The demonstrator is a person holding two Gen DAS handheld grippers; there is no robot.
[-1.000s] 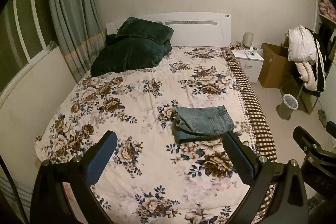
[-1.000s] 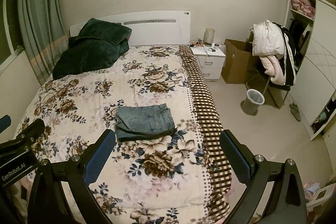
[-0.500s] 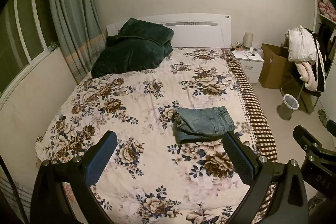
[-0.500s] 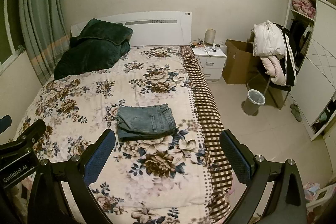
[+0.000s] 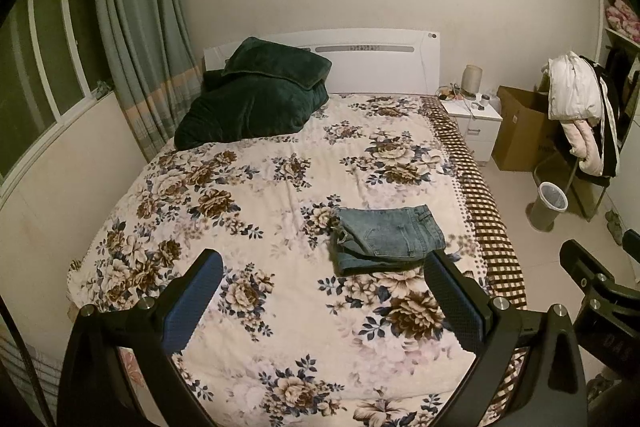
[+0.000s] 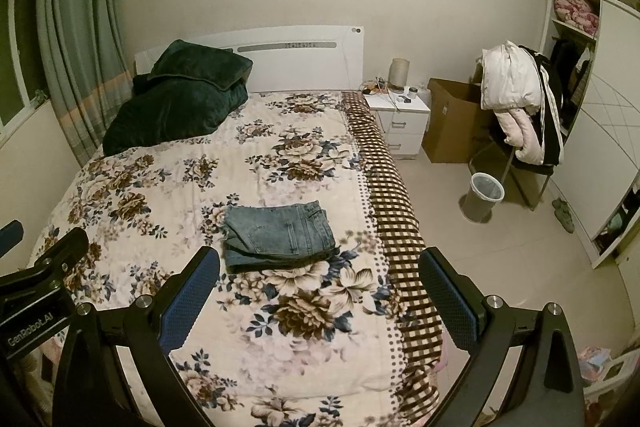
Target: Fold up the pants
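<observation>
Both grippers, left gripper (image 5: 324, 299) and right gripper (image 6: 320, 295), spread wide with nothing between the fingers, up above the flowery bed (image 5: 256, 195), with the blue pants (image 6: 280, 233) folded small near its checked edge.

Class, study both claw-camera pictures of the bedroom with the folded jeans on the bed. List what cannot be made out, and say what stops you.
- Folded jeans: lower layers hidden by the top layer, both views.
- Nightstand items: too small to identify.
- Bed foot: blocked by the left claw and right claw.
- Wardrobe: cut by the right-wrist edge.
</observation>
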